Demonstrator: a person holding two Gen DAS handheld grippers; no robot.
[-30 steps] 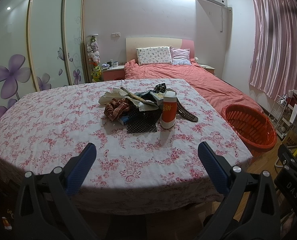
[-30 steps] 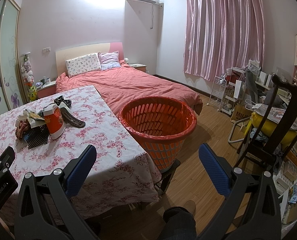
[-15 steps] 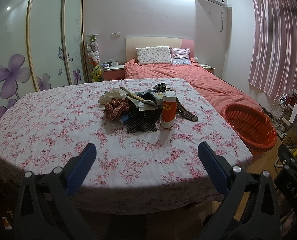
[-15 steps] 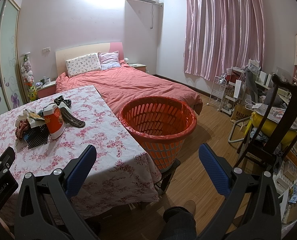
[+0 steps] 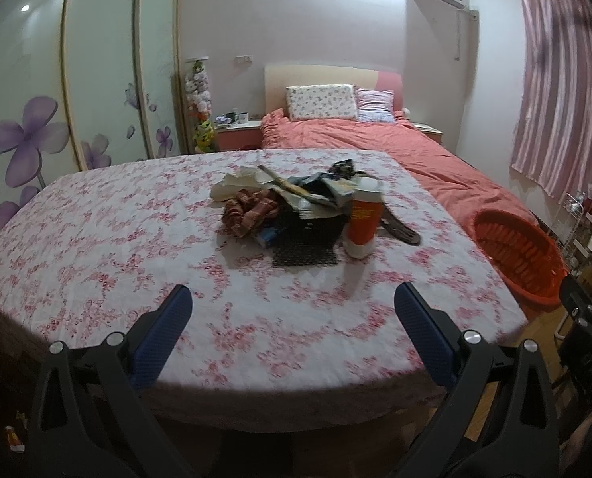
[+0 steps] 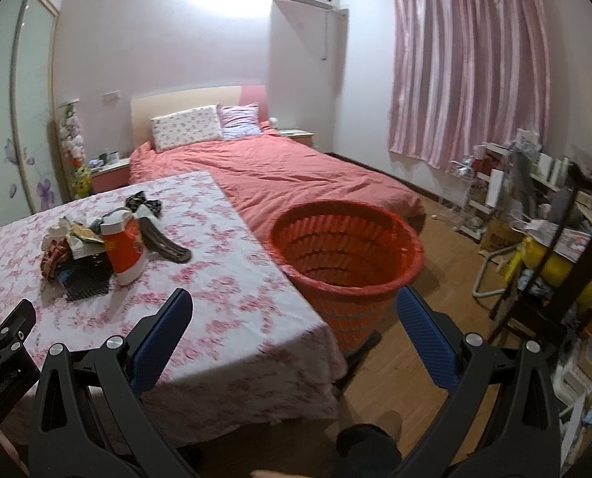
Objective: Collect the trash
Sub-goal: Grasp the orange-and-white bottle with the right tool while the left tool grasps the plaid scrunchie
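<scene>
Both wrist views overlook table and basket.

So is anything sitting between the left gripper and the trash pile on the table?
Nothing visible. The left gripper is open at the near edge of the table, and only bare floral cloth lies between it and the trash pile. The orange bottle stands at the pile's right side, not in front of it.

Black gripper frames, ribbed blue finger pads, silver screws.
</scene>
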